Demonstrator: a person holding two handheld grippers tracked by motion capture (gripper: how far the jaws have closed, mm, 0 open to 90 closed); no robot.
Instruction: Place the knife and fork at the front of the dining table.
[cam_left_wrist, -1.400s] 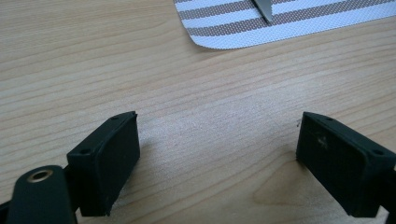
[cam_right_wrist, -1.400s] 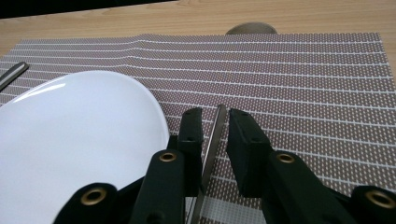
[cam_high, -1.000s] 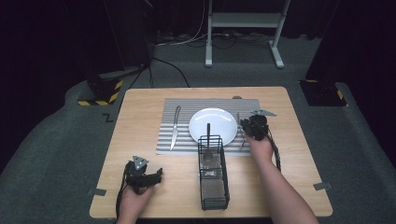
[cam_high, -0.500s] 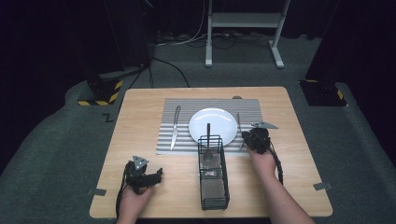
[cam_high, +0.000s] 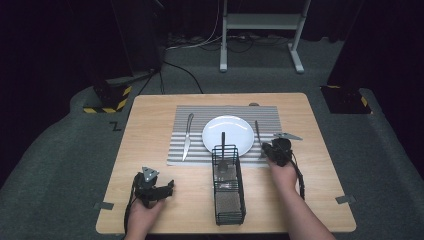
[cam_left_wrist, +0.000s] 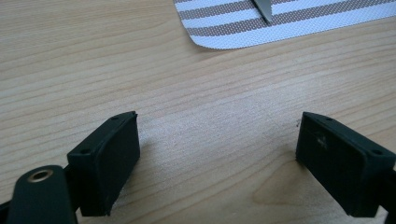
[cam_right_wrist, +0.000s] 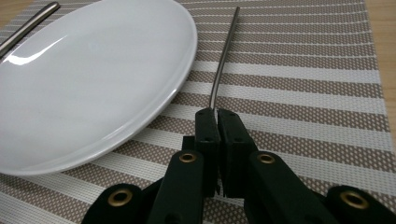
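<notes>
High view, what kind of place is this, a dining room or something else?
Probably a recording studio or lab, not a home: one wooden table with a plate on a striped placemat stands on grey carpet among dark drapes, with floor cables and a metal stand behind.

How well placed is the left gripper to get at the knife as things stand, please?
Probably well placed. The left gripper rests open and empty on bare wood, and the knife lies farther up on the mat with nothing between them. The basket stands off to the side.
</notes>
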